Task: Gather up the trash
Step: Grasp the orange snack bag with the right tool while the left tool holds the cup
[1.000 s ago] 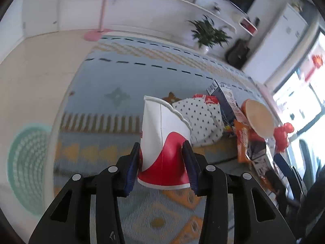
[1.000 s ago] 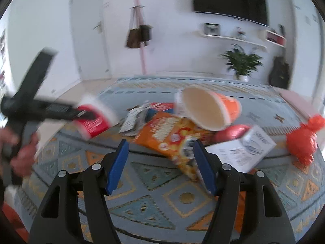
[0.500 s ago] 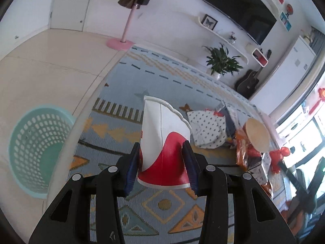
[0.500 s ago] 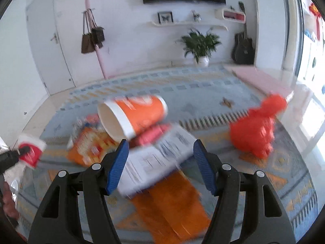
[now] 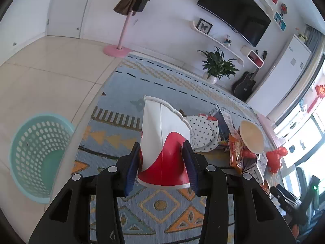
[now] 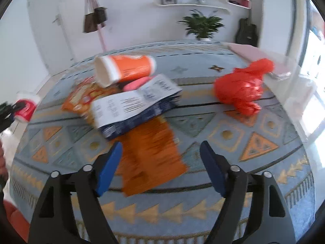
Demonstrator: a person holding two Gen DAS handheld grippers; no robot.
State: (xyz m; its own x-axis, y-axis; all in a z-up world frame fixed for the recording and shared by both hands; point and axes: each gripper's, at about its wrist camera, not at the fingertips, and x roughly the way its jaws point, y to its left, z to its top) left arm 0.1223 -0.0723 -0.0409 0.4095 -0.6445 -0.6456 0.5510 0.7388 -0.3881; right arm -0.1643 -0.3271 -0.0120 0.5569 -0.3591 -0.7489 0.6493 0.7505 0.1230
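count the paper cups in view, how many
2: a red-and-white cup clamped in the left gripper, and an orange cup lying on its side atop the trash pile. More could be hidden under the pile.

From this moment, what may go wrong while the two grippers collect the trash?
1. The left gripper pinches the red-and-white paper cup only near its base, and its rim already looks dented; it may crush or slip before reaching the teal basket, which stands off to the side.
2. The right gripper is opening, empty, above the flat orange wrapper. The wrapper lies partly under the white-and-blue box, so pulling it may drag the pile.
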